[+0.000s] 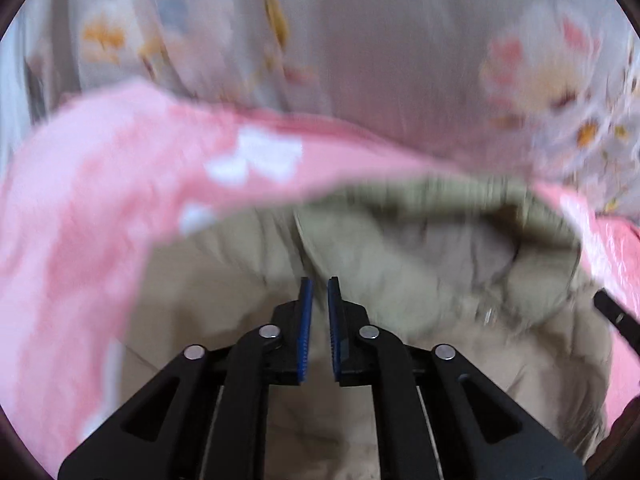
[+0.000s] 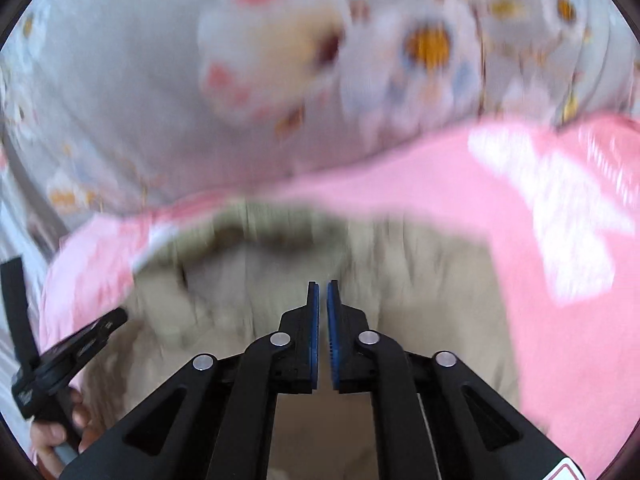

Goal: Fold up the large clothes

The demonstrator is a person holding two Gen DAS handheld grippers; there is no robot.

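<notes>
Low in the left wrist view, your left tongs (image 1: 319, 286) sit nearly pressed together, a thin slit between the blue pads and no cloth in it. Just ahead and beneath them lies the beige garment (image 1: 400, 256), rumpled, spread across the lower middle of the frame on the pink blanket (image 1: 100, 200), with a flowered sheet (image 1: 360, 40) filling the top. At the right edge you can see part of the other tool.

Low in the right wrist view, your right tongs (image 2: 323, 286) are likewise almost closed on nothing, poised over the same garment's gathered edge. Your left hand (image 2: 56, 428) grips its tool at the lower left.

Everything is smeared by motion. The risk: with both tongs empty, a hurried bite may catch only one layer or snag the blanket, so the fold drags crooked or the cloth slips free midway.
</notes>
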